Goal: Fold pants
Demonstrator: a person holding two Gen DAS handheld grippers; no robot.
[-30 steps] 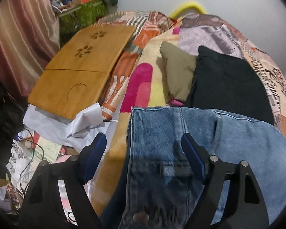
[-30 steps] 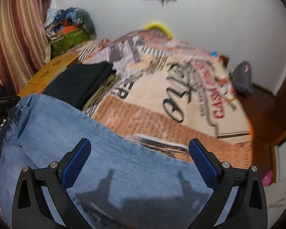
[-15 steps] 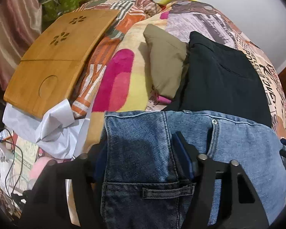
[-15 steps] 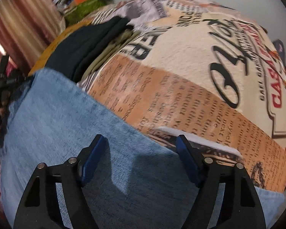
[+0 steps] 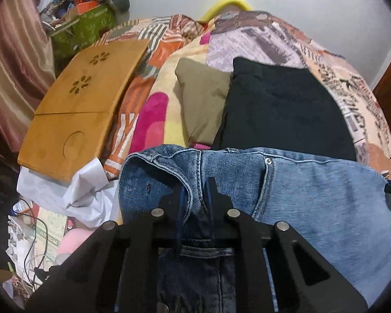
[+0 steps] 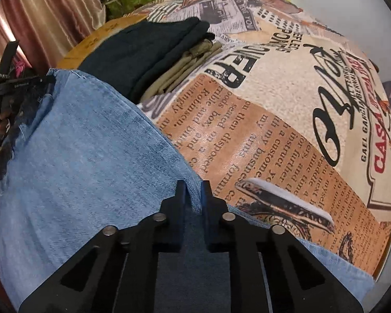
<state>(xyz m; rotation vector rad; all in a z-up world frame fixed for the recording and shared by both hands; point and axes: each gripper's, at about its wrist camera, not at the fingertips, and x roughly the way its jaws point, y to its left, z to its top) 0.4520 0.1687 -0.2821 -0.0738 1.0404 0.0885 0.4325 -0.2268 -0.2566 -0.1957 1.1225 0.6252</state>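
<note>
Two grippers grasp one pair of jeans [image 5: 312, 195] spread on the bed; the left gripper [image 5: 194, 195] is clenched on the waistband fold pinched between its fingers, while the right gripper [image 6: 193, 195] is clenched on the denim's far edge, printed bedspread [image 6: 286, 120] lying just beyond its fingertips. The step in hand looks like lifting the pants for a fold; to do it well, both ends should probably rise together with the cloth kept taut between them, so the edges meet squarely and nothing slips from either pinch. Ahead of the left fingers: one black folded garment [image 5: 286, 109], one olive folded garment [image 5: 203, 99], and one wooden lap tray [image 5: 83, 104] off to their left.
</note>
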